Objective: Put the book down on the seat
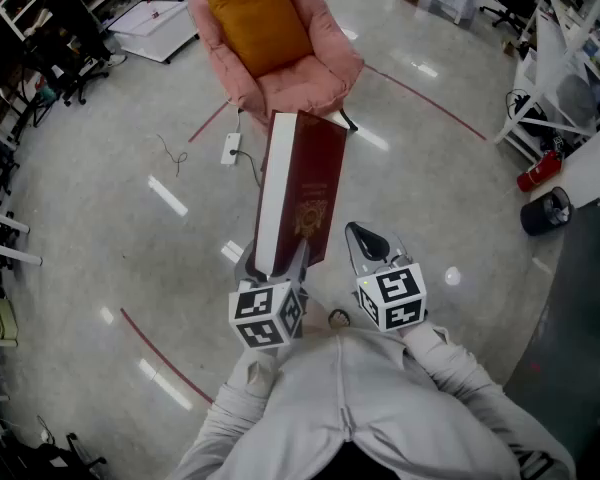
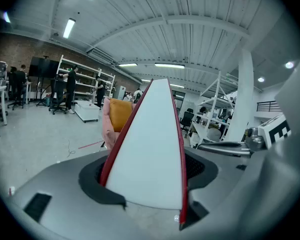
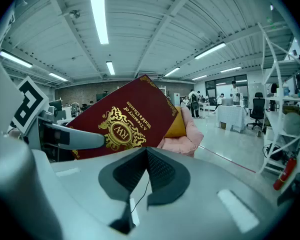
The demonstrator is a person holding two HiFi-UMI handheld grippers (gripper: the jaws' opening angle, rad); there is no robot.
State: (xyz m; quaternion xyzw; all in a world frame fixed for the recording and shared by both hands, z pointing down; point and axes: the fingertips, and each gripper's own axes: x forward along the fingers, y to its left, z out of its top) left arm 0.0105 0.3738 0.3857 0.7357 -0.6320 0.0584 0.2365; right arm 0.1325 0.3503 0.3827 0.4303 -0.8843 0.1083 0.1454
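A thick dark red book (image 1: 298,190) with gold cover print stands up in my left gripper (image 1: 276,265), which is shut on its lower end. In the left gripper view the white page edge of the book (image 2: 150,144) fills the gap between the jaws. My right gripper (image 1: 368,246) hangs just right of the book, shut with nothing in it. Its own view shows the red book (image 3: 125,121) to the left. The pink armchair (image 1: 280,43) with an orange cushion (image 1: 260,20) stands on the floor ahead, beyond the book's top end.
A white power strip (image 1: 230,148) with a cable lies on the floor left of the armchair. White shelving (image 1: 570,78) and a red fire extinguisher (image 1: 538,171) stand at the right. A low white platform (image 1: 155,26) and black office chairs sit at the far left.
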